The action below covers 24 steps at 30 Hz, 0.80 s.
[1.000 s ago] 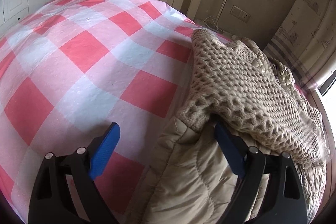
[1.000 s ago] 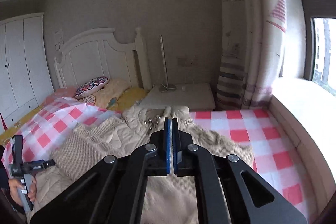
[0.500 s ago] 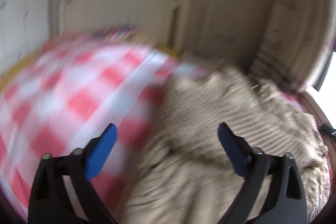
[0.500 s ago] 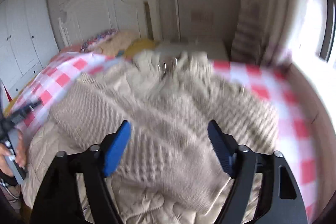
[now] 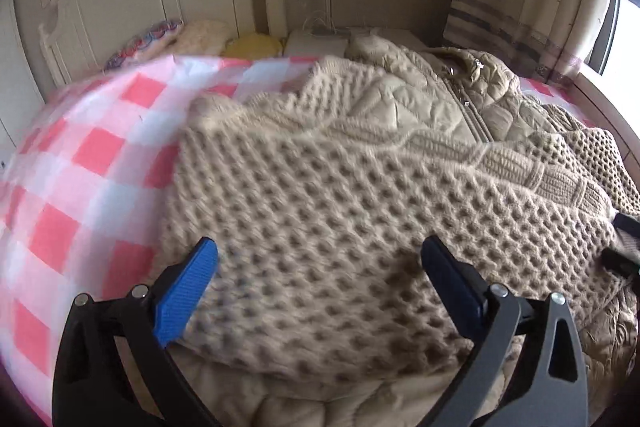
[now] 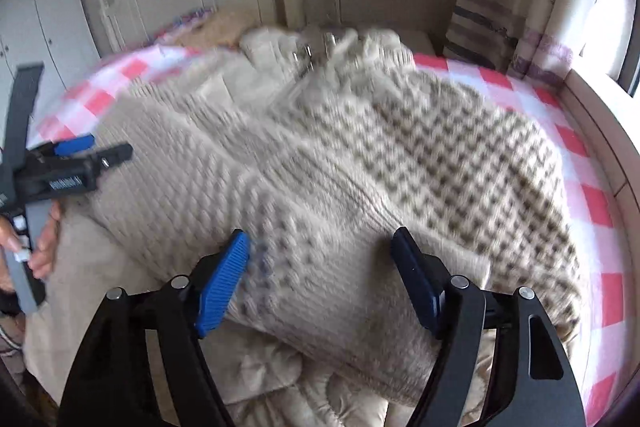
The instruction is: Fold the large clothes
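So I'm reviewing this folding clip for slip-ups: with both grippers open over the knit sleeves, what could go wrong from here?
1. The knit sleeve has open honeycomb holes; a finger of the left gripper could snag there.
2. The sleeves lie loose on the quilted jacket, so a deep pinch by the right gripper may drag both layers.
3. The jacket's lower edge bunches beneath the fold, so creases may get locked in.

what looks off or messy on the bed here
The knit sweater lies crooked across the quilted jacket, its sleeve slanting over the zipper. Both sit rumpled on the checked sheet, not squared. Nothing looks torn or spilled.
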Tool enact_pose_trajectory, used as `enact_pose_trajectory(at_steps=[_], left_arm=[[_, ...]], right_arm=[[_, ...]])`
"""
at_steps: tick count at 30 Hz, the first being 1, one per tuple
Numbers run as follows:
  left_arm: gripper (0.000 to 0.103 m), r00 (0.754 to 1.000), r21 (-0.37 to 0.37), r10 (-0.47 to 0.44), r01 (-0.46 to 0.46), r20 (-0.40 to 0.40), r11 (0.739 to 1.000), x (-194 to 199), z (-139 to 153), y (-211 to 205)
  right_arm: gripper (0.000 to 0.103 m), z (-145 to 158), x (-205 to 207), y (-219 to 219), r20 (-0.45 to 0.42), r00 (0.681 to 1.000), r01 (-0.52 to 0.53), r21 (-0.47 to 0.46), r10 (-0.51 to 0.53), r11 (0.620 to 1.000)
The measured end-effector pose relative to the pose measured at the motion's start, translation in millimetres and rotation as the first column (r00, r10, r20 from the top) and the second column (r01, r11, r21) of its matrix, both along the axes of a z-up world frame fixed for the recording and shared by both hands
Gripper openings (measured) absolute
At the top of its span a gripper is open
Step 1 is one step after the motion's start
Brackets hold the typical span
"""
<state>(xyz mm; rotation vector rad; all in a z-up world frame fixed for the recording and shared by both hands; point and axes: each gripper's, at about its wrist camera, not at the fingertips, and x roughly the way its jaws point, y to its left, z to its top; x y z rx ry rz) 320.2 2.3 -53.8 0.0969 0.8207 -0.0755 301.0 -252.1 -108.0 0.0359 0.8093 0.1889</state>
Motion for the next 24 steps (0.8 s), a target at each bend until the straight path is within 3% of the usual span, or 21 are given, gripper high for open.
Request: enact_pose_trajectory(at_steps=[3, 6, 10, 13, 16, 19, 21, 23, 24], left_arm=[[0.101, 0.996, -0.012, 0.018, -0.018, 0.082, 1.000, 3, 24, 2], [0.101, 0.997, -0.037, 0.042, -0.039, 0.069, 0.999, 21, 33, 2], [0.101, 0.999, -0.004, 0.029, -0.029, -0.018, 1.000, 48, 17, 1], [0.101, 0.997, 0.016, 0.020, -0.019, -0.075, 1.000, 59, -12, 5], [0.101, 0.998, -0.025, 0.022, -0.023, -0.055, 0.999, 57, -17, 10], [0.101, 0.999, -0.002, 0.023, -0.023, -0.042, 1.000, 55, -18, 7], [0.101, 0.999, -0.002, 0.025, -0.025, -0.036, 1.000, 54, -18, 8], [0.101, 0.999, -0.012, 0.027, -0.027, -0.035, 1.000, 54, -18, 9], [0.101, 0.999, -0.015, 0.029, -0.030, -0.034, 0.999, 54, -18, 10]], right_arm=[[0.071, 13, 4, -9, 0.041, 0.999, 0.015, 0.038, -0.016, 0.999], [0.071, 14, 19, -17, 0.021, 0.999, 0.036, 0.045, -0.037, 0.998], [0.071, -1, 35, -45, -0.080, 0.996, 0.052, 0.102, -0.044, 0.993], [0.068, -14, 27, -58, -0.085, 0.996, 0.017, 0.130, -0.006, 0.991], [0.068, -16, 18, -59, -0.058, 0.998, -0.029, 0.125, 0.036, 0.992], [0.067, -14, 16, -64, -0.050, 0.998, -0.019, 0.150, 0.027, 0.988], [0.054, -16, 14, -59, -0.061, 0.997, -0.041, 0.140, 0.050, 0.989], [0.023, -15, 5, -52, -0.044, 0.996, -0.075, 0.116, 0.080, 0.990], [0.016, -14, 0, -49, -0.031, 0.997, -0.073, 0.096, 0.077, 0.993]])
